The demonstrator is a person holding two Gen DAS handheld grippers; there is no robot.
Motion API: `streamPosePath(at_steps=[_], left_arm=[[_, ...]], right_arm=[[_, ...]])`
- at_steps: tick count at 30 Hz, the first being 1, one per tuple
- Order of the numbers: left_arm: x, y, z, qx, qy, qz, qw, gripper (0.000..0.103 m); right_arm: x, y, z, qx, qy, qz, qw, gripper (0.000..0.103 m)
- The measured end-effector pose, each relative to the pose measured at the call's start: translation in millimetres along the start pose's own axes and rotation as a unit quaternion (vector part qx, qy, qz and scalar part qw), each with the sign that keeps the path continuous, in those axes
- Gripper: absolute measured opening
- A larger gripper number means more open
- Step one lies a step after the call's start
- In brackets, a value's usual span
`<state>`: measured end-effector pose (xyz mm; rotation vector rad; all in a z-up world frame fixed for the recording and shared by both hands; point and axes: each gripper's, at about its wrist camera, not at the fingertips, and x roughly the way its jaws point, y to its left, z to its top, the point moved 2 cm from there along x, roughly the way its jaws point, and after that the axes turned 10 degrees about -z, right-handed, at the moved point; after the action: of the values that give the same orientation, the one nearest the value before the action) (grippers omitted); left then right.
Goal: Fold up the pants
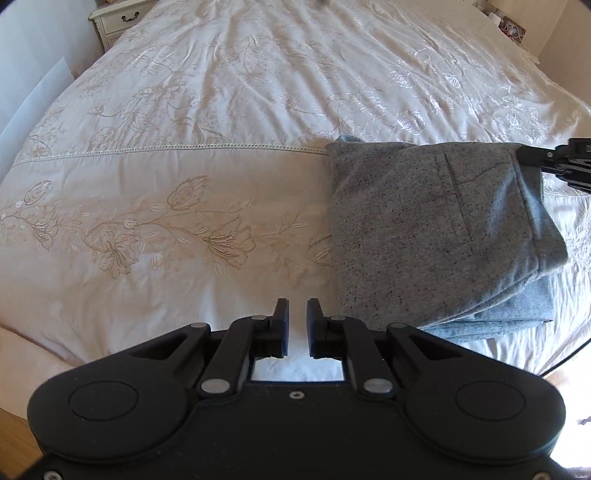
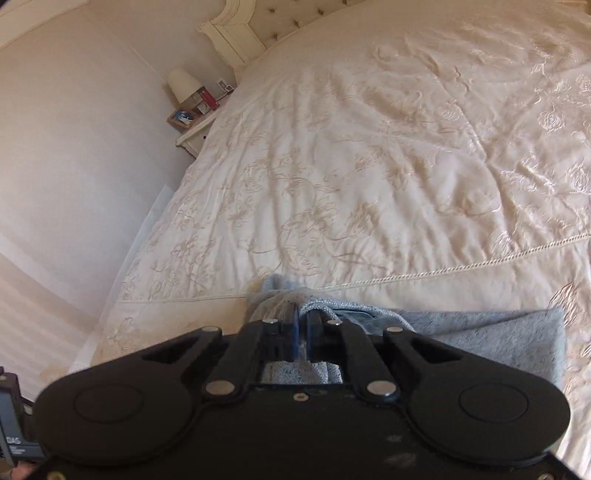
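left tool (image 1: 297, 317): nearest in the left wrist view, low centre; jaws stand a narrow gap apart, nothing between them, only bedspread shows through the gap; not touching the pants
left tool position: over the bare bedspread, just left of the near left corner of the pants
right tool (image 2: 303, 325): clamped on grey fabric; a bunched fold of the pants sits pinched between its pads, more fabric shows under the tool body
right tool, left wrist view (image 1: 532, 157): comes in from the right edge, tip at the far right corner of the pants, that corner pulled up off the bed
pants (image 1: 436, 236): grey speckled knit, folded into a thick stack of layers, lying on the bed near its near edge, right of centre in the left wrist view; a slit pocket seam shows on the top layer; lighter grey layers stick out at the near right
pants, right wrist view (image 2: 491, 339): flat folded panel runs right from the tool
bed (image 1: 184, 221): cream bedspread with embroidered flowers, a lace seam line runs across it behind the pants; wrinkled further back
nightstand (image 1: 118, 22): white, drawer handle visible, far left corner
lamp (image 2: 183, 85): cream shade, on a second nightstand beside the bed, with a red item and a small picture frame
headboard (image 2: 240, 29): cream, tufted, far end
wall (image 2: 74, 147): plain pale
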<state>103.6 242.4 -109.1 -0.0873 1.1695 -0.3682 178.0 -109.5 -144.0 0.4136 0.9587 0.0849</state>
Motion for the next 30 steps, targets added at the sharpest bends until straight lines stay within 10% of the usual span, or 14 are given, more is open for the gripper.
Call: streamPosePath(at_steps=[6,9,15,18,25,30], left_arm=[[17.3,-40.4,-10.1,-0.003,0.009,0.001,1.0000,0.017],[19.3,-57.5,-12.6,0.001,0.006,0.009,0.9999,0.017],[27.7,-90.3,0.5,0.017,-0.022,0.024,0.9993,0.017],[44.1,-101.5,10.3,0.011,-0.040,0.019,0.9990,0.038],[139.1,-108.7,-26.0,0.009,0.136,0.023,0.9904,0.041],[113.5,-101.3,-46.0,-0.027,0.114,0.024,0.9929,0.041]], right_arm=[[78.7,-71.4,0.8,0.017,0.096,-0.050,0.994,0.014],[70.6,-86.9,-7.4,0.039,0.078,-0.051,0.995,0.037],[37.7,-110.0,-25.9,0.055,0.077,-0.027,0.995,0.046],[33.3,-115.4,-42.1,0.057,0.089,-0.018,0.994,0.046],[39.5,-122.2,-55.7,0.073,0.103,-0.003,0.992,0.047],[49.9,-144.6,-52.0,0.113,0.109,0.022,0.987,0.051]])
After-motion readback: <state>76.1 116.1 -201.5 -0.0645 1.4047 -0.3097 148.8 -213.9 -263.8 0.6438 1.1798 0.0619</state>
